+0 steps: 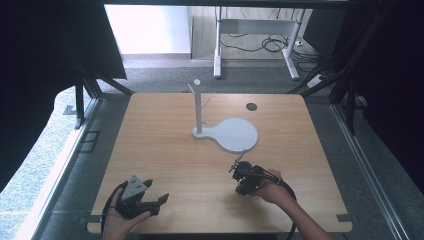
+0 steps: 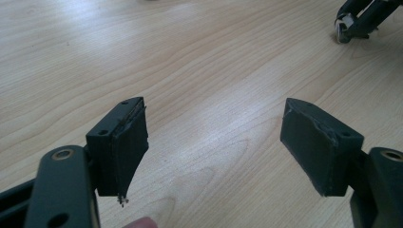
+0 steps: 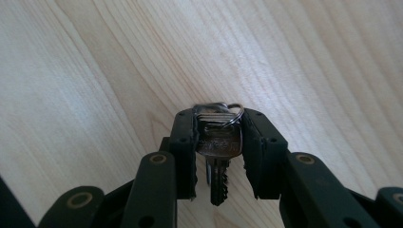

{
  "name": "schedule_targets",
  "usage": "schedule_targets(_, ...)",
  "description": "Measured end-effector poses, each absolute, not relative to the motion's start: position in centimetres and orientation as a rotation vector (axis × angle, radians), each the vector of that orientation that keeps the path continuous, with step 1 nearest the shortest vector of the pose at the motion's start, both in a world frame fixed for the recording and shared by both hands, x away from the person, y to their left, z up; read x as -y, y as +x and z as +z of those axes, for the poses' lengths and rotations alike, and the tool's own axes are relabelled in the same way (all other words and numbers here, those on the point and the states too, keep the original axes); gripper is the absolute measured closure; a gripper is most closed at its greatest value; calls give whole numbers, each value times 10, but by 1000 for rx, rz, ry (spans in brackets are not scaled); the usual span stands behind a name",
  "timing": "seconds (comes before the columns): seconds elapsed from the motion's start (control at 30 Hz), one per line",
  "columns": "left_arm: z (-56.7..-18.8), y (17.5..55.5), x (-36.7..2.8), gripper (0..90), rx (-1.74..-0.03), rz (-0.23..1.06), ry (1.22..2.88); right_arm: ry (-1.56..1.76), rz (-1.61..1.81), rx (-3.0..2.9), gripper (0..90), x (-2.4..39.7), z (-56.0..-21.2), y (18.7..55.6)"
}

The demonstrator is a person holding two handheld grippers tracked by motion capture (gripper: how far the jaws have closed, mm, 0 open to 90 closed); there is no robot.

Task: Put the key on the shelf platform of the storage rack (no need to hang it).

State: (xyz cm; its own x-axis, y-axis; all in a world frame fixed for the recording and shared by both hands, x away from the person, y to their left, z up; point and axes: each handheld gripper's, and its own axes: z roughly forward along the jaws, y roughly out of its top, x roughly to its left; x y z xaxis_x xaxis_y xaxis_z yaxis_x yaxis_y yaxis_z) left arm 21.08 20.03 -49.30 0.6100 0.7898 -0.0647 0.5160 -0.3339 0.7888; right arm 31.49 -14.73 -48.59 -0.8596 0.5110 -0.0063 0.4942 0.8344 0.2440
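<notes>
A small bunch of metal keys (image 3: 219, 145) on a ring is clamped between the pads of my right gripper (image 3: 219, 121), and one key blade hangs toward the camera. That gripper (image 1: 242, 184) is low over the wooden table (image 1: 170, 145) at the front right, held by a hand. My left gripper (image 1: 159, 204) rests at the front left with its jaws wide apart. Nothing lies between its pads (image 2: 126, 142), just bare wood. The right gripper (image 2: 356, 19) also shows far off in the left gripper view.
A white stand with a round flat base (image 1: 237, 135) and an upright post with pegs (image 1: 198, 107) occupies the table's middle back. A dark round hole (image 1: 251, 106) sits behind it. Desk legs and cables lie on the floor beyond the table.
</notes>
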Motion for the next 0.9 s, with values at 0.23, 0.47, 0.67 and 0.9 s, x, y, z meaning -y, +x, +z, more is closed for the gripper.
schedule_targets(0.23,-492,210,-200,244,-1027,424,2014,789,372,-2927,679,149,-472,313)
schedule_targets(0.47,-493,211,-202,244,-1030,422,2011,778,379,-2915,679,150,-459,312)
schedule_targets(0.67,-493,211,-201,244,-1027,423,2013,772,391,-2893,679,153,-447,312)
schedule_targets(0.9,-492,211,-201,244,-1028,421,2011,770,390,-2880,679,153,-439,313)
